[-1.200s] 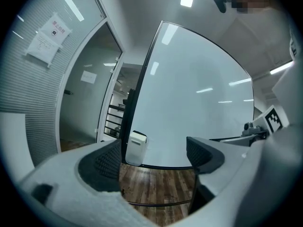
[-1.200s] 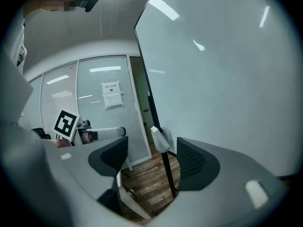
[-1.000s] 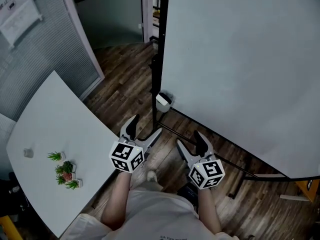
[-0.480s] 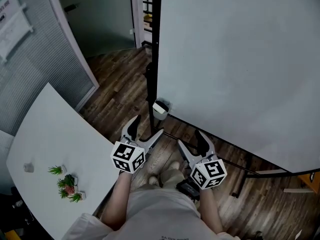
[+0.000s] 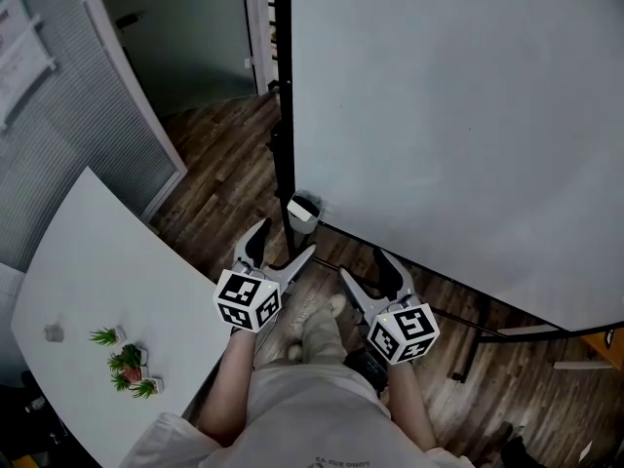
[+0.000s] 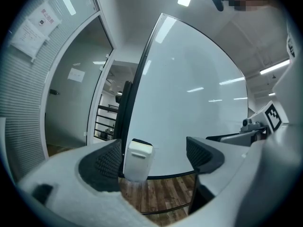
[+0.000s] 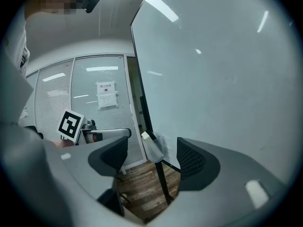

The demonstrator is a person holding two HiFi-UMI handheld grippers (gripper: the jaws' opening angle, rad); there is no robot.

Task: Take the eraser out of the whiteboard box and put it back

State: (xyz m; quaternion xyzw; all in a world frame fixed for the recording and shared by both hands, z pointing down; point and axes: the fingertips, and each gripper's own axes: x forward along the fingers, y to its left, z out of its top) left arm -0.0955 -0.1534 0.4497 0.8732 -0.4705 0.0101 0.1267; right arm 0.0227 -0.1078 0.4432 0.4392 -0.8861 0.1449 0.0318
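Closer to the board than before, both forearms reach forward side by side, left gripper point(image 5: 283, 245) and right gripper point(image 5: 367, 269) wide open, empty. Beyond them the whiteboard box point(image 5: 303, 213) hangs at the whiteboard's point(image 5: 468, 115) lower left corner, with the eraser point(image 7: 146, 135) inside.

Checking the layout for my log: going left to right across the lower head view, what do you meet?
Small grey object, green plants, left tool, right tool.
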